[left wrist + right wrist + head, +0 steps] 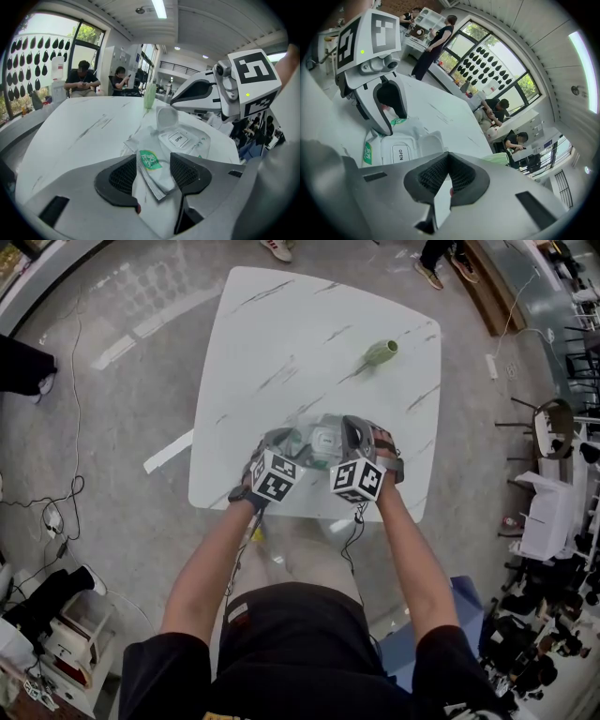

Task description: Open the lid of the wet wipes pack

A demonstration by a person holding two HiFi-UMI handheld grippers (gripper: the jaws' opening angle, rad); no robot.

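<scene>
White marble desk [309,334], wet wipes pack [323,440] at the near edge. Left gripper [153,174] fingers pinch its crimped end. Right gripper [447,174] fingers are closed and empty. Lid [166,117] stands up. Pack looks soft, light, slippery: anchor the seam, work the stiff lid.

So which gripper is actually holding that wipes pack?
The left gripper: the end of the soft white wet wipes pack is pinched between its jaws. The right gripper has its jaws shut on each other, with nothing between.
</scene>
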